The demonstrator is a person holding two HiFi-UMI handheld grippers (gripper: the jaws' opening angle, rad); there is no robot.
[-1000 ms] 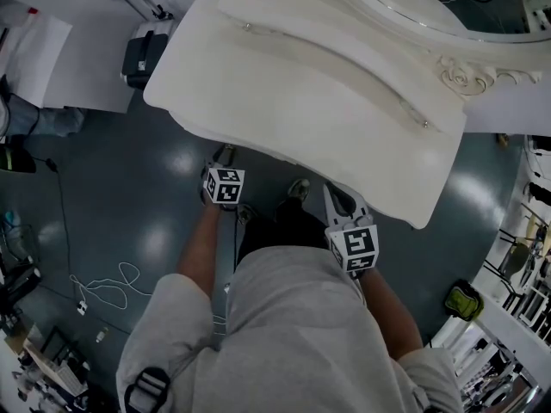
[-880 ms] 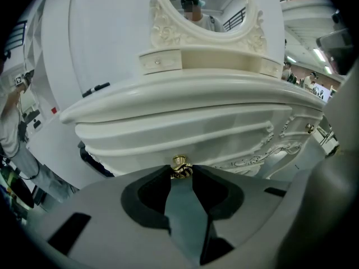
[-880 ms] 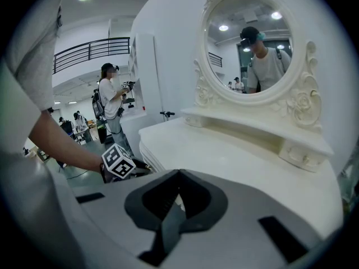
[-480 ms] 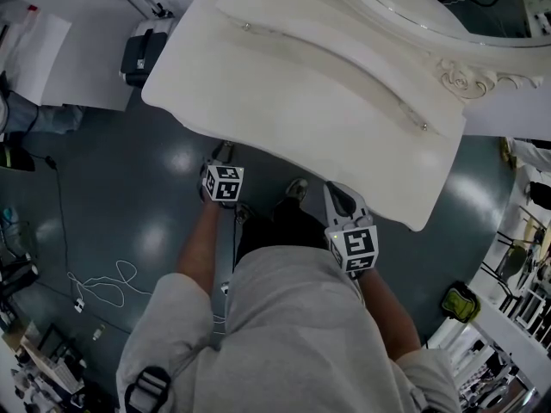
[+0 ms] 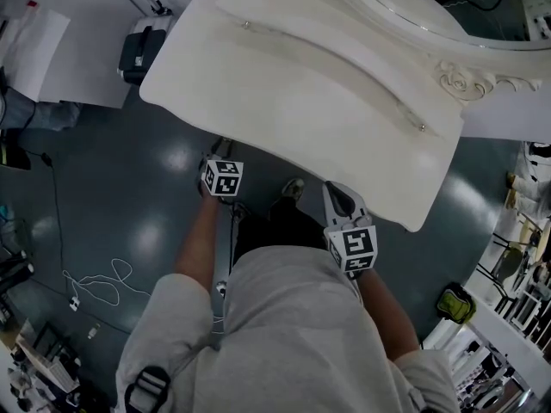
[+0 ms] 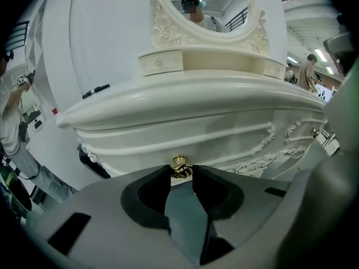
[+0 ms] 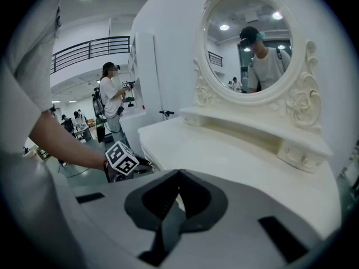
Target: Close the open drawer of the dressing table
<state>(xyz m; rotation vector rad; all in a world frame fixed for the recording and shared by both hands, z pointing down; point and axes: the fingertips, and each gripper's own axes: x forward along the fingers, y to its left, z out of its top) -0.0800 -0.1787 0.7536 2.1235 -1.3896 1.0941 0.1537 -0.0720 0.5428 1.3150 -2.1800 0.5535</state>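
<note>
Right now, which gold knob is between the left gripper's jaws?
The lower front knob, at the jaw tips; the upper drawer's knob and the far-right knob sit well away.

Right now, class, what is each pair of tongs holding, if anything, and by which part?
The left tongs pinch the gold knob on the front of the dressing table, one tip each side. The right tongs are shut and hold nothing.

Your cream-white carved dressing table [image 5: 301,101] stands just ahead of you. Under its overhanging top, the curved drawer front [image 6: 168,142] shows raised horizontal mouldings and a small gold knob [image 6: 180,165] at its lower middle. Whether it sits fully shut is unclear.
</note>
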